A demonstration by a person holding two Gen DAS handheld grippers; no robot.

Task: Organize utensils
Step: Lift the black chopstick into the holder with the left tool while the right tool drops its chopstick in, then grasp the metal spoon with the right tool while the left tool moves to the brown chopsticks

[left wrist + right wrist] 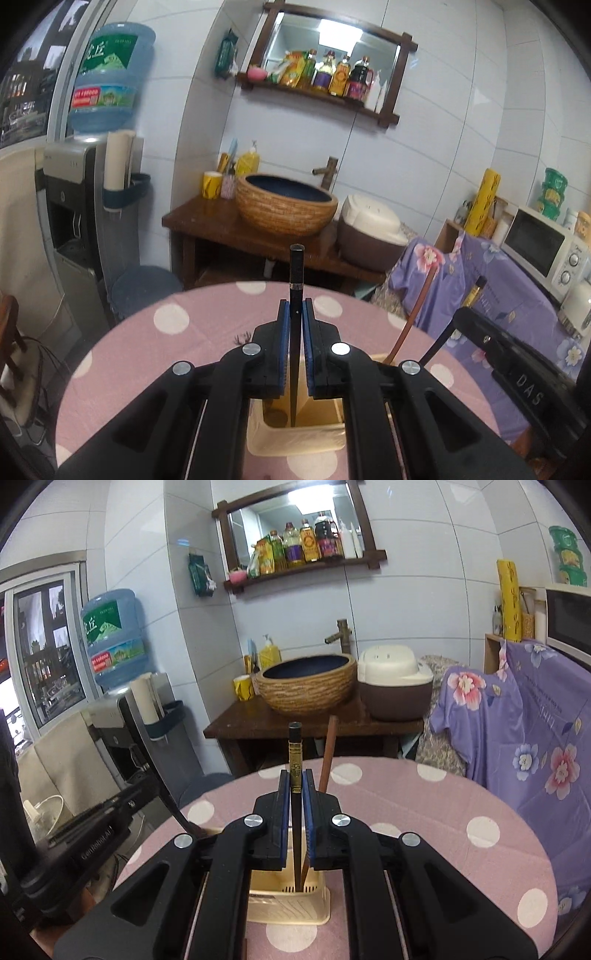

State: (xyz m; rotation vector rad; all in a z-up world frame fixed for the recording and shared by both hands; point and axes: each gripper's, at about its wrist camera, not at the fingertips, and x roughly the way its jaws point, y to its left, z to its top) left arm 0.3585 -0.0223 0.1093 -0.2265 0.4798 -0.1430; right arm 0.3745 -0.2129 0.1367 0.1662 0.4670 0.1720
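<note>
My left gripper (296, 314) is shut on a black chopstick (296, 273) held upright, its lower end inside the cream utensil holder (295, 439) on the pink dotted table. My right gripper (295, 786) is shut on a black chopstick with a gold band (294, 757), also upright, its lower end in the same cream holder (288, 908). A brown chopstick (328, 757) stands in the holder just behind it; it also shows in the left wrist view (413, 314). The right gripper's body (517, 365) shows at the right of the left wrist view.
The round table has a pink cloth with white dots (424, 812). Behind it stand a wooden counter with a woven basin (306, 686) and a rice cooker (395, 686). A water dispenser (74, 206) is at left, a microwave (546, 247) at right.
</note>
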